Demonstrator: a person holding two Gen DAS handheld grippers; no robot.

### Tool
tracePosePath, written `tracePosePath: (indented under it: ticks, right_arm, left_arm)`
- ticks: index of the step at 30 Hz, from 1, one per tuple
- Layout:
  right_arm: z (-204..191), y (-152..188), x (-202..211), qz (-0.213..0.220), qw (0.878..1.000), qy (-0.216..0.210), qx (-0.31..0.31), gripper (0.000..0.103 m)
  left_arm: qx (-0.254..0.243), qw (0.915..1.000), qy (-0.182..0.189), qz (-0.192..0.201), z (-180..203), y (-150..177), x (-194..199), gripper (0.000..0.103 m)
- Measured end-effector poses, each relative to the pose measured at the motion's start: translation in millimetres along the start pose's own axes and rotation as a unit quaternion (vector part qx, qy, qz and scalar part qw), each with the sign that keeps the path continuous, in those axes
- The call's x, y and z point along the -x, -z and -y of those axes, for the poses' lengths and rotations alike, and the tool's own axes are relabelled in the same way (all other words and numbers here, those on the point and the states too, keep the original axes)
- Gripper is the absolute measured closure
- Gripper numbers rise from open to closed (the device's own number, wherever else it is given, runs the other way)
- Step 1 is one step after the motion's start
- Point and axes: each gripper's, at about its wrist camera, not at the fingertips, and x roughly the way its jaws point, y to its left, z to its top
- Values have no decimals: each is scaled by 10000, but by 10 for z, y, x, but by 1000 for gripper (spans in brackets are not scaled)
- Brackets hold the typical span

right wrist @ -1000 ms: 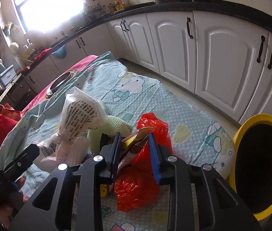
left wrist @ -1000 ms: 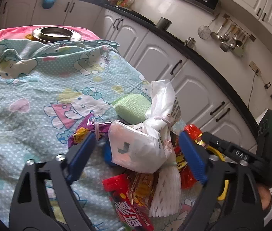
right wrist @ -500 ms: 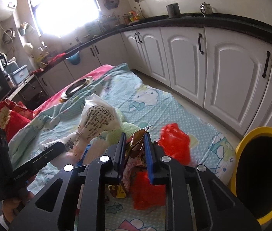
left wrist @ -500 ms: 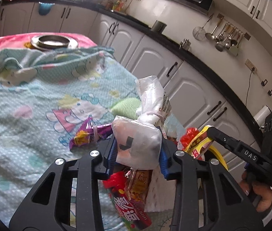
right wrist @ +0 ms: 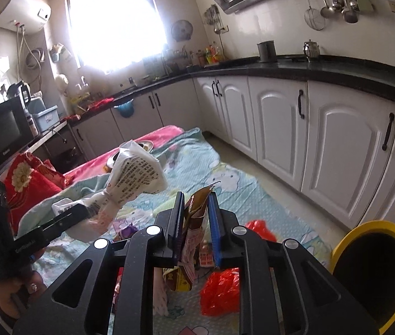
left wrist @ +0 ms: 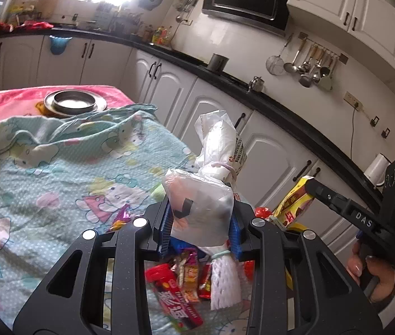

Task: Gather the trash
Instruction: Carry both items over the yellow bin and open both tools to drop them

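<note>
My left gripper is shut on a white plastic bag tied at the neck, held up above the trash pile. From the right wrist view, the same bag hangs off the left gripper at the left. My right gripper is shut on a brown and pink snack wrapper, also lifted. In the left wrist view that wrapper looks yellow and brown at the right gripper's tip. Below lie a red wrapper, a white foam net and a red plastic bag.
A black bin with a yellow rim stands at the lower right, beside the white cabinets. The pale blue cartoon-print cloth covers the surface. A metal dish sits at its far end, a red cushion to the left.
The left jaws closed around the white bag and lifted it. The right gripper tightened on the wrapper and raised it off the red bag. Both views now look higher into the kitchen.
</note>
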Motion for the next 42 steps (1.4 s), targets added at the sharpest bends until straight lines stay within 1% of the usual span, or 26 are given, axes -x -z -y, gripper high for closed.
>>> tracePosePath:
  ticks: [11,17,21,25,32,38,42]
  right_arm:
    - [257,-149,365,350,9992,57,-177,86]
    - [519,-194,569,495,9981,295,-233,86]
    - [769,-180,707,530,9968,521,-297,86]
    - [1023,-115,813,535,9950,758,-376,86]
    - [1546,83,985,501,9888,1230,-678,86]
    - [1948,291,1081,502,9806,1592,-1031,86]
    - [2175,444,1125,417,9750,1807,-1225,86]
  left_arm:
    - [-267,9996,127,41,356,-35,-38,77]
    - [-475,9985,256,-48,631,-5,-163,77]
    - [-622,9973,368,-163,841,34,-290,77]
    - [-737,9957,462,-309,1049,81,-440,77]
    - [-952,9912,622,-671,1384,269,-735,77]
    - [-1204,9847,796,-977,1672,518,-917,77]
    - [-1384,9792,914,-1171,1864,698,-1029,77]
